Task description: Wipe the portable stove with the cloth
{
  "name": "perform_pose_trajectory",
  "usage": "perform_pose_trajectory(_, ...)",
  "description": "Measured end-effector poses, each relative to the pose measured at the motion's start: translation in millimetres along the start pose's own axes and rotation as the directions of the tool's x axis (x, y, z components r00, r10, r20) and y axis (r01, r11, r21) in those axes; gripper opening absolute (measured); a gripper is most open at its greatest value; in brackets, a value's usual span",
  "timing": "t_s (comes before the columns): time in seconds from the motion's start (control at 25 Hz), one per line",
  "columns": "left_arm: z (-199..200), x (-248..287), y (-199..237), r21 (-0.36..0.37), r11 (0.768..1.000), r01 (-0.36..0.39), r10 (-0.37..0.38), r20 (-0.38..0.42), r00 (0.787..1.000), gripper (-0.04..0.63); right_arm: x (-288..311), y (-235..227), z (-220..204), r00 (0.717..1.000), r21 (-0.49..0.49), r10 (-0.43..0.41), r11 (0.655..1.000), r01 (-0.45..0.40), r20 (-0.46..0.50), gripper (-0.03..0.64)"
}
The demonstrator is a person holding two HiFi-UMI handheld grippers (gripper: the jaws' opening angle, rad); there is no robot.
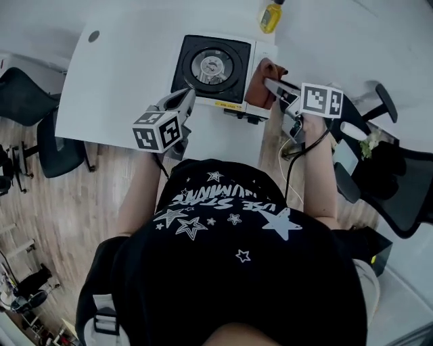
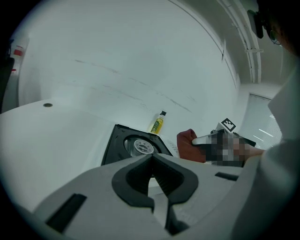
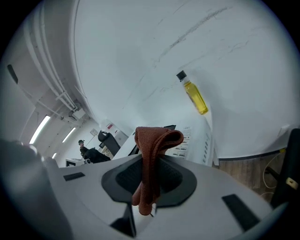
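Note:
The portable stove (image 1: 215, 70) stands on the white table (image 1: 122, 81), black-topped with a round burner; it also shows in the left gripper view (image 2: 131, 143). A rust-brown cloth (image 1: 262, 84) hangs pinched in my right gripper (image 1: 274, 86), at the stove's right side over its white control panel. In the right gripper view the cloth (image 3: 152, 159) folds over between the shut jaws of the right gripper (image 3: 151, 176). My left gripper (image 1: 184, 101) hovers at the stove's front-left corner, and in the left gripper view the left gripper (image 2: 152, 176) has its jaws shut on nothing.
A yellow oil bottle (image 1: 270, 17) stands behind the stove near the table's back edge. Black office chairs stand to the left (image 1: 40, 128) and right (image 1: 392, 176). A cable (image 1: 298, 152) hangs at the table's right edge.

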State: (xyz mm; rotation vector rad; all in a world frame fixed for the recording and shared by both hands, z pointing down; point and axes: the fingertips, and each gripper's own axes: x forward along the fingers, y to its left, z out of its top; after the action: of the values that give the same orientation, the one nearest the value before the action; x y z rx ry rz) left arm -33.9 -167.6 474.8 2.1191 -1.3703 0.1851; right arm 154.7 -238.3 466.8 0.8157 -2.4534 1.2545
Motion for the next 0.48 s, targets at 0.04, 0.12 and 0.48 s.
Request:
perform_pose_trajectory(0.04, -1, -6, 2, -0.007, 1.000, -0.010, 0.010, 0.004, 1.000, 0.008, 5, 5, 0, 1.000, -0.006, 0.013, 1.000, -0.013, -0.006, 0.067)
perform_pose_trajectory(0.12, -5, -20, 6, -0.017, 0.999, -0.029, 0.029, 0.009, 1.000, 0.008, 17, 18, 0, 0.999, -0.016, 0.042, 0.999, -0.042, -0.020, 0.067)
perform_pose_trajectory(0.48, -30, -88, 30, -0.097, 0.982, -0.163, 0.169, 0.063, 0.984, 0.008, 67, 78, -21, 0.979, -0.069, 0.158, 0.983, -0.168, -0.131, 0.067)
